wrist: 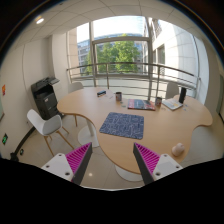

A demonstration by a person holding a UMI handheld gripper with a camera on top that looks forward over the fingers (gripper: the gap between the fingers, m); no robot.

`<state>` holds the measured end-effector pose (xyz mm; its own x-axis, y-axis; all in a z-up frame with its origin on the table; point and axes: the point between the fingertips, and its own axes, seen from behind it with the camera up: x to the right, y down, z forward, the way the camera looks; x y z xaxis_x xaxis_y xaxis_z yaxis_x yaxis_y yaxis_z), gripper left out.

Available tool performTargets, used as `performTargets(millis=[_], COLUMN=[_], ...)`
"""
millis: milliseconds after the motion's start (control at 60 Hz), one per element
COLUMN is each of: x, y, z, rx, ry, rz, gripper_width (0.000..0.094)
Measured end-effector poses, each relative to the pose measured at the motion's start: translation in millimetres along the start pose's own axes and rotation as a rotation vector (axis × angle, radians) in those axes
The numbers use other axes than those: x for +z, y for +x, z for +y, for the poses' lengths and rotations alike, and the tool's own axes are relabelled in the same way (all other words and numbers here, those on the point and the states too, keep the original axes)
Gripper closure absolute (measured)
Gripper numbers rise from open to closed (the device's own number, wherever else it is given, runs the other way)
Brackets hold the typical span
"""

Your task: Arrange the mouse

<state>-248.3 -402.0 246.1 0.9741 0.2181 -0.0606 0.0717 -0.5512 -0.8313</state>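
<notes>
A dark blue-grey mouse mat [122, 125] lies in the middle of a round wooden table [95, 107], beyond my fingers. A small pale rounded object, which looks like the mouse [178, 149], sits on the table near its front right edge, to the right of and just beyond my right finger. My gripper [112, 165] is open and empty, held high in front of the table's near edge. Its pink pads [78, 160] stand far apart, with floor and table edge between them.
At the table's far side stand a cup [118, 97], a stack of books [140, 104] and a white device [172, 103]. White chairs [45, 123] stand to the left, with a black cabinet [45, 98] behind them. Large windows with a railing [120, 70] lie beyond.
</notes>
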Motion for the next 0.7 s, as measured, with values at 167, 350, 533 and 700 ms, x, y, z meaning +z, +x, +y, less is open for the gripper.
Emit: performTargets(millis=[167,350,533,700], x=[10.2,43.3,83.8,133.3], y=[42.2,147.5,266.5,350.5], z=[35.9,112.9,156.2,165.4], rx=[0.034,0.089,0.092,0.14], ry=[-0.064,-0.164,-0.172,-0.15], rz=[0.056,0.169,0.289,0.325], gripper_width=[0.0092,0.0087,0.009,0.0091])
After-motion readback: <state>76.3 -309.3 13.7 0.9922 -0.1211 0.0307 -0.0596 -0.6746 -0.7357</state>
